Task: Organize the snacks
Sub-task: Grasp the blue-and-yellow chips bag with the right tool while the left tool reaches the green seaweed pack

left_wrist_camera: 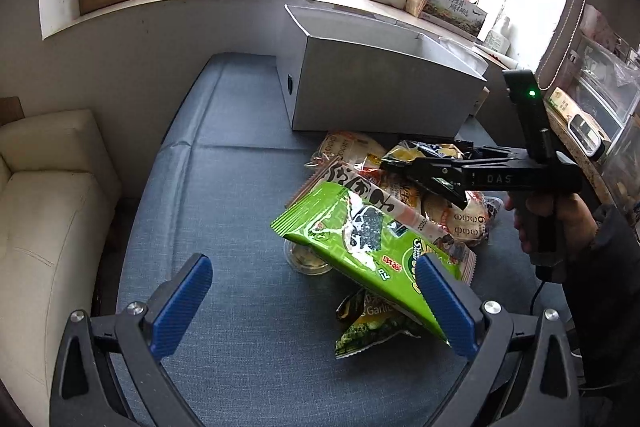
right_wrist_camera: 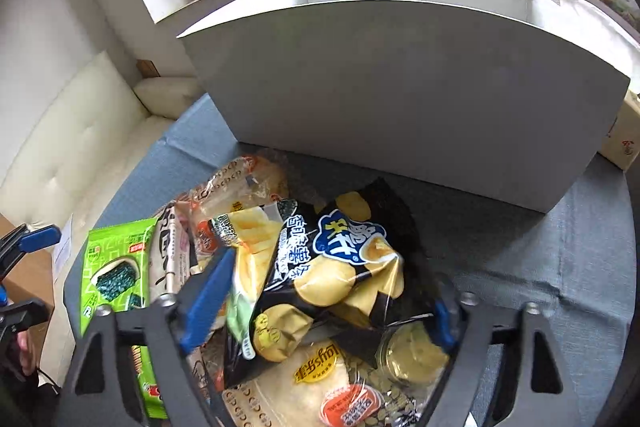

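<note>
The right gripper (left_wrist_camera: 404, 163) carries "DAS" in pale letters on its black body. "Garlic" stands on the dark green bag (left_wrist_camera: 372, 327) under the green seaweed pack (left_wrist_camera: 360, 243), and a yellow "Lay's" logo with Chinese characters, upside down, marks the pale chip bag (right_wrist_camera: 316, 375). Chinese print on the other bags is unclear.

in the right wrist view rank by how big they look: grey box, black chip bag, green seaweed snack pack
1. Large grey cardboard box
2. Black potato chip bag
3. Green seaweed snack pack

The chip bag sits nearer the camera, so its lead over the partly hidden green pack is unsure.
</note>
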Demonstrator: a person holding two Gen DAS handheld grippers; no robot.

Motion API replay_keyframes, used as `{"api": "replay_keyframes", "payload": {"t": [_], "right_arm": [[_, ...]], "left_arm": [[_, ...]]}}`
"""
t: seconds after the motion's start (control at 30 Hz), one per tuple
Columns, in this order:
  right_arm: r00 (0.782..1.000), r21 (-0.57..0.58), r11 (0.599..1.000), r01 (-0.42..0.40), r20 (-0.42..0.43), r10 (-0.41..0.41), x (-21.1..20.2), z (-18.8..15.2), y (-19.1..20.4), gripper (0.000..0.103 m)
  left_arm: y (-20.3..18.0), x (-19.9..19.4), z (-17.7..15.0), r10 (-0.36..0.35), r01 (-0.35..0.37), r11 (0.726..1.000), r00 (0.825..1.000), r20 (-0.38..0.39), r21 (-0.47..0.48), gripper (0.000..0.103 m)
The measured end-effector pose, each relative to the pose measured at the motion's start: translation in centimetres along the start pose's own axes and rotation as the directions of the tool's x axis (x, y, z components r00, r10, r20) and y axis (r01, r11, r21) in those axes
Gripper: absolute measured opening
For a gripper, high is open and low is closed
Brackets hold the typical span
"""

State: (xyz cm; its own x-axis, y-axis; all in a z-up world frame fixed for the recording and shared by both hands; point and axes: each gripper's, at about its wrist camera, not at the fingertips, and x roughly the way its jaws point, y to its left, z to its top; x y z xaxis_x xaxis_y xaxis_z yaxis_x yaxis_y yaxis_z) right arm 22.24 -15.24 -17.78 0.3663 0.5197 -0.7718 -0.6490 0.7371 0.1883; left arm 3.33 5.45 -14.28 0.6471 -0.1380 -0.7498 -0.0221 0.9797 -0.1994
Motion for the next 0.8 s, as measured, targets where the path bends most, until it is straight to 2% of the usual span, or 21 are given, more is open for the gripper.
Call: {"api": "replay_keyframes", "payload": {"t": [0.07,0.17,0.3,0.5,0.6,0.8], "right_arm": [[1.000,-0.024,1.000,0.009,0.013,-0.009,-0.6,0.0,0.2,0.065],[0.999,-0.025,1.000,0.010,0.034,-0.010,-1.6,0.2,0.2,0.059],[0.999,-0.057,0.998,0.019,0.050,-0.016,-2.7,0.1,0.8,0.058],[0.990,-0.032,0.999,0.006,0.142,-0.002,-6.6,-0.5,1.6,0.057],[0.984,-0.021,1.000,0.020,0.179,-0.016,-9.1,-1.6,2.1,0.057],[0.975,0.044,0.999,-0.006,0.224,-0.004,-12.9,-4.5,2.2,0.057]], "left_arm": [[-0.1,0.3,0.1,-0.003,0.003,1.000,1.000,-0.007,-0.008,0.103],[-0.3,0.6,0.1,-0.005,0.005,1.000,1.000,-0.011,-0.008,0.103],[-0.6,0.9,0.3,-0.017,0.017,1.000,1.000,-0.018,-0.010,0.103],[-1.0,2.1,0.6,-0.051,0.048,0.998,0.998,-0.047,-0.047,0.103],[-1.5,3.1,0.7,-0.088,0.084,0.995,0.994,-0.070,-0.062,0.103],[-2.7,4.8,1.0,-0.078,0.073,0.996,0.992,-0.097,-0.053,0.103]]}}
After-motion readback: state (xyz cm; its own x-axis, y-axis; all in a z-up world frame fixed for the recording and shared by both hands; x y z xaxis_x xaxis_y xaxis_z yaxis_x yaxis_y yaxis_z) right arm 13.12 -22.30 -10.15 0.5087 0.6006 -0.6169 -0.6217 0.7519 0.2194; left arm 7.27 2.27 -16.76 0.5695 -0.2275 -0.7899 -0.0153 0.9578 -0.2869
